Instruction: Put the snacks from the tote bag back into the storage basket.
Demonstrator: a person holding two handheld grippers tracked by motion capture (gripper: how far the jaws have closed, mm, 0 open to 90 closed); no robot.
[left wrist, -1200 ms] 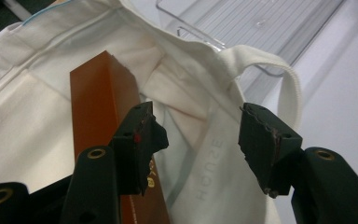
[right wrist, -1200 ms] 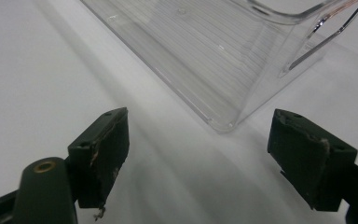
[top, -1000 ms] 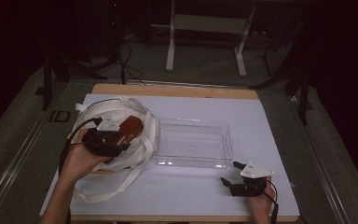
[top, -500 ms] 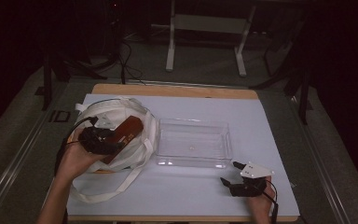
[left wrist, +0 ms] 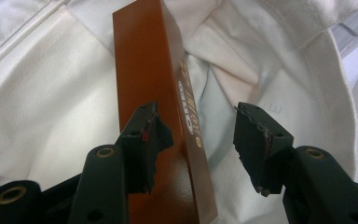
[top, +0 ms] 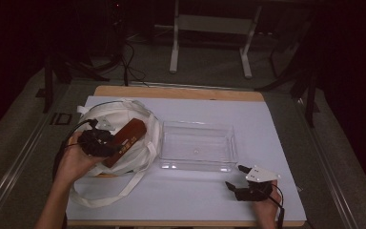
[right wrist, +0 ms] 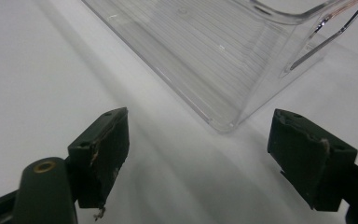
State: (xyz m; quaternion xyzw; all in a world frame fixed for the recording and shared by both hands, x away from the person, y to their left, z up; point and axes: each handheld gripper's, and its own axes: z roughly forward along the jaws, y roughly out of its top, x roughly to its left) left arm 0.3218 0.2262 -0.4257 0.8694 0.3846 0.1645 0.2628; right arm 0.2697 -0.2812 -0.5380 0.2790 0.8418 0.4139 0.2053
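Note:
A brown oblong box (top: 127, 135) with gold lettering lies tilted in the mouth of a white cloth bag (top: 124, 109) at the table's left. My left gripper (top: 96, 142) is at the box's near end. In the left gripper view the box (left wrist: 144, 70) runs up between the jaws of the left gripper (left wrist: 196, 112). The left jaw overlaps the box's top face, while the right jaw stands apart over the bag's cloth (left wrist: 37, 93). My right gripper (top: 236, 176) rests open at the front right, and the space between its jaws (right wrist: 198, 116) is bare.
A clear plastic tray (top: 195, 125) stands mid-table, just right of the bag, and its near corner (right wrist: 223, 122) lies just ahead of the right gripper. The bag's long straps (top: 109, 193) trail toward the front edge. A white sheet (top: 267, 129) covers the tabletop.
My left hand and gripper have drawn slightly left, toward the box's near end. The right gripper has not moved.

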